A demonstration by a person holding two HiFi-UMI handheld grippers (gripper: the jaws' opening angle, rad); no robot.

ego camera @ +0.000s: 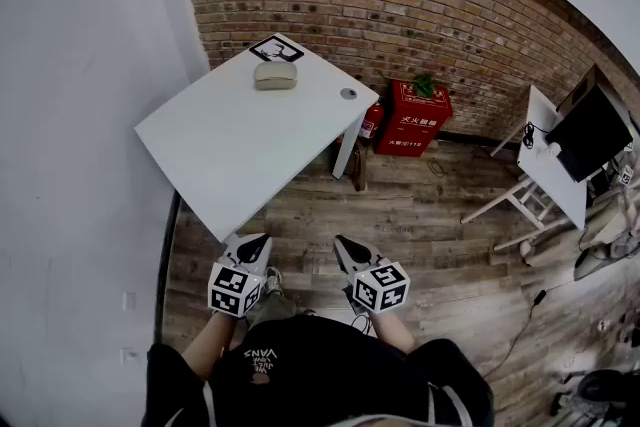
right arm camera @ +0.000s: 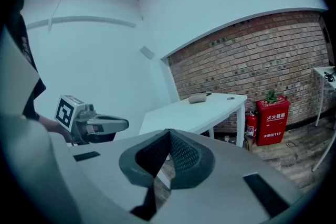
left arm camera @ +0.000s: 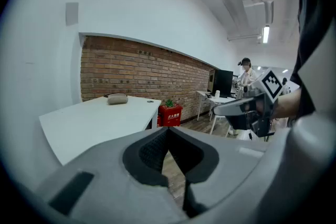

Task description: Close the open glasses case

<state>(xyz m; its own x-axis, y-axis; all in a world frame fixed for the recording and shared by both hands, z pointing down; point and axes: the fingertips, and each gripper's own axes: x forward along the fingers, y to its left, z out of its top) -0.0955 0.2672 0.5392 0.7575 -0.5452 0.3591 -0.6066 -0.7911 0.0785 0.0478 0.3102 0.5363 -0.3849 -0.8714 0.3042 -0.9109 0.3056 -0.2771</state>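
A grey rounded glasses case (ego camera: 276,75) lies at the far end of the white table (ego camera: 240,145); from here I cannot tell how its lid stands. It also shows small in the left gripper view as the case (left arm camera: 117,98) and in the right gripper view as the case (right arm camera: 198,97). My left gripper (ego camera: 255,241) is shut and empty, just short of the table's near corner. My right gripper (ego camera: 345,243) is shut and empty beside it, over the wooden floor. Both are far from the case. The jaws of the left gripper (left arm camera: 168,129) and the right gripper (right arm camera: 168,132) meet with nothing between them.
A black-and-white marker card (ego camera: 277,48) lies behind the case, and a small round disc (ego camera: 348,94) sits near the table's right edge. A red box (ego camera: 412,118) and a fire extinguisher (ego camera: 371,120) stand by the brick wall. A second table with a monitor (ego camera: 588,130) stands at the right.
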